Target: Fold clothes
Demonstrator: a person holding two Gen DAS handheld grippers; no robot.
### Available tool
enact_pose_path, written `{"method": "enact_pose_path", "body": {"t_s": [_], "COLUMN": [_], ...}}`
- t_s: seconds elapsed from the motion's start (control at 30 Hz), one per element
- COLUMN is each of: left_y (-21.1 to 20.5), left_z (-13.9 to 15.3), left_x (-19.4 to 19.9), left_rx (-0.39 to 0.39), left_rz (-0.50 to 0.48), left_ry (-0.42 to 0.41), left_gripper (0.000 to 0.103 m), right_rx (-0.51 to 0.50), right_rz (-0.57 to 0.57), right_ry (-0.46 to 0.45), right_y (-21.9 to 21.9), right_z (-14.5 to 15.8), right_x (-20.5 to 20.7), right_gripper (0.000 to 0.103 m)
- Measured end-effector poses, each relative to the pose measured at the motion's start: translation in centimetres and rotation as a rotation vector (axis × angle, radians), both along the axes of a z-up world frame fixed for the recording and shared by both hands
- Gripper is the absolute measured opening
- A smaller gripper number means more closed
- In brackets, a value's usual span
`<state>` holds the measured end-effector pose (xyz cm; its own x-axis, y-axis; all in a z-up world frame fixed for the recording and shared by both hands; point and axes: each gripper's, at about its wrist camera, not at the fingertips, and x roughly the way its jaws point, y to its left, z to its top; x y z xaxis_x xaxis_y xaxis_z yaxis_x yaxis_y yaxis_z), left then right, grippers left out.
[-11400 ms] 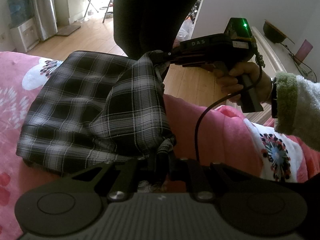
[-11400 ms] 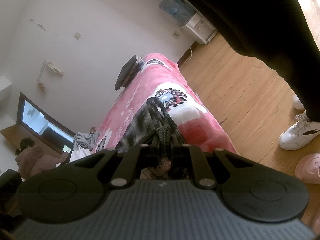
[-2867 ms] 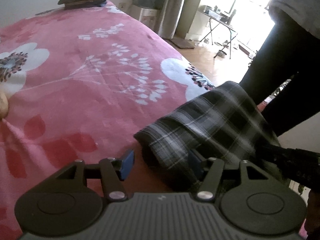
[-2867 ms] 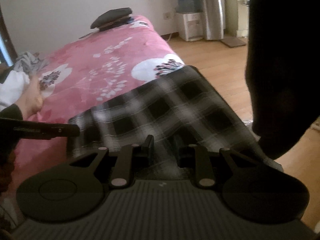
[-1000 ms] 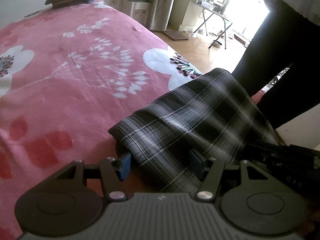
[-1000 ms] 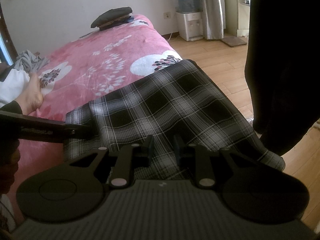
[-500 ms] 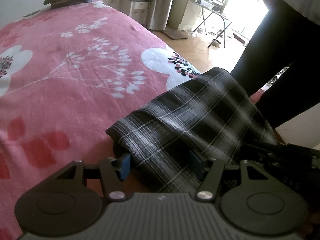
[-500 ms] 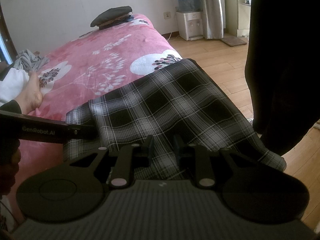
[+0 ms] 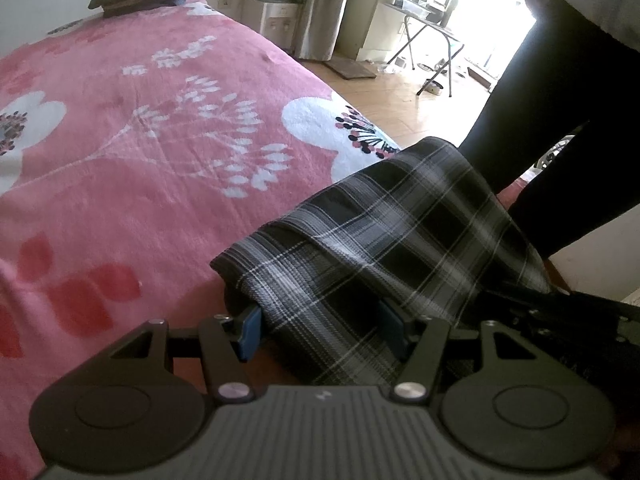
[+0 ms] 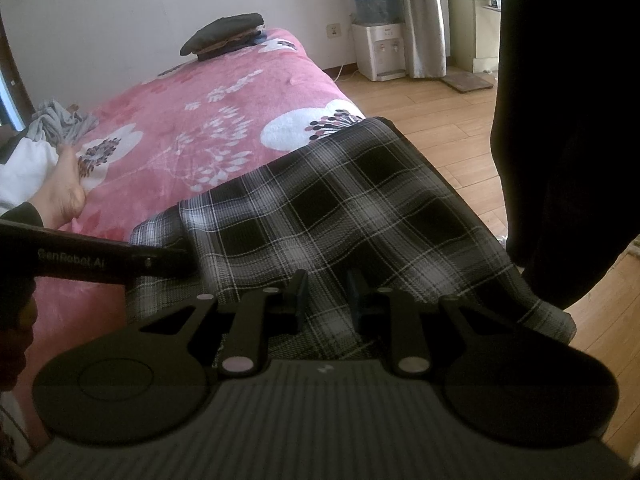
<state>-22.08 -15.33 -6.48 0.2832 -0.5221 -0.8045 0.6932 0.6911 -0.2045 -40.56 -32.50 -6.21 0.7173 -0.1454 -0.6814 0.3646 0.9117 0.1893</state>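
Plaid cloth (image 9: pixel 400 236) now flat, unbunched

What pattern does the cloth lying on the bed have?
The cloth has a black, grey and white plaid check; the right wrist view shows it best.

You are standing in a bedroom of a home. In front of you a bed (image 10: pixel 168 128) fills most of the room, covered by a pink fleece blanket (image 9: pixel 120 168) printed with white flowers. A dark cushion (image 10: pixel 224 34) lies at its far end against a plain white wall (image 10: pixel 140 4). Beside the bed you have a wood plank floor (image 10: pixel 432 120), a white water dispenser (image 10: pixel 378 46) with its bottle on top near a wall socket (image 10: pixel 333 31), and a long grey curtain (image 10: pixel 424 16). Beyond it, a folding table (image 9: pixel 428 36) carries household clutter by a bright window. Loose clothes (image 10: pixel 60 124) lie heaped at the bedside.
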Motion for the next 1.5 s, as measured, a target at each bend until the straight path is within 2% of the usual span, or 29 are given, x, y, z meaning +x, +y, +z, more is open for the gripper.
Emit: {"method": "enact_pose_path", "body": {"t_s": [1.5], "left_y": [-1.2], "left_z": [-0.6], "left_x": [-0.6], "left_rx": [0.012], "left_rz": [-0.025], "left_ry": [0.012], "left_gripper": [0.064], "right_rx": [0.024], "right_rz": [0.007], "right_ry": [-0.012], "right_y": [-0.7], "right_z": [-0.2], "right_x": [-0.2], "right_gripper": [0.020]}}
